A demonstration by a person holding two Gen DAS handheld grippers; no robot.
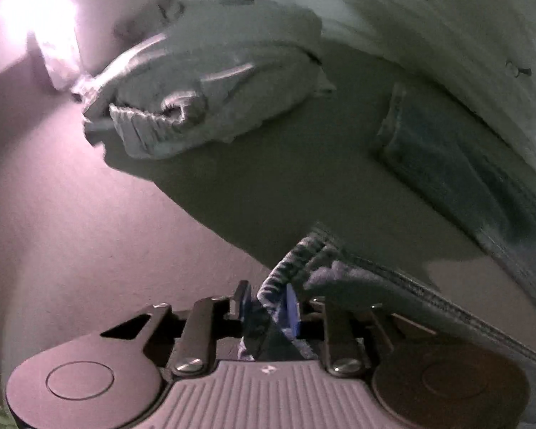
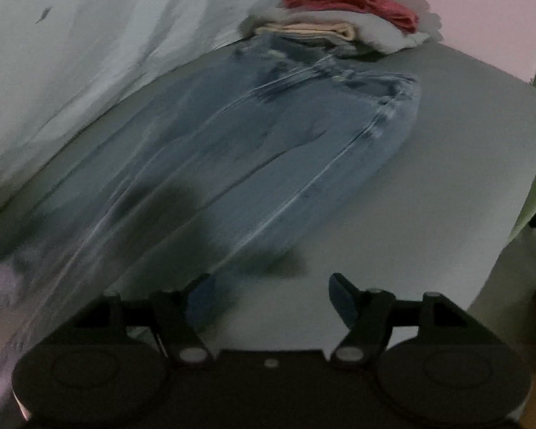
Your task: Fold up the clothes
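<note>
A pale table [image 2: 446,164] stands against a light wall, and on it a pair of blue jeans [image 2: 253,136] lies stretched out flat, probably so that it can be folded. Behind it sits a stack of folded clothes [image 2: 339,25]. The left claw [image 1: 266,305] is narrow and pinches a hem of the denim. The right claw [image 2: 271,295] is wide and empty, just above the table near the jeans.

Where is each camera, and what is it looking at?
Left wrist: sits on the left gripper, looking down at the table and a crumpled grey garment; its pads pinch a jeans hem.
Right wrist: sits on the open right gripper, looking along the jeans toward folded clothes.
Both show the jeans and table.
</note>
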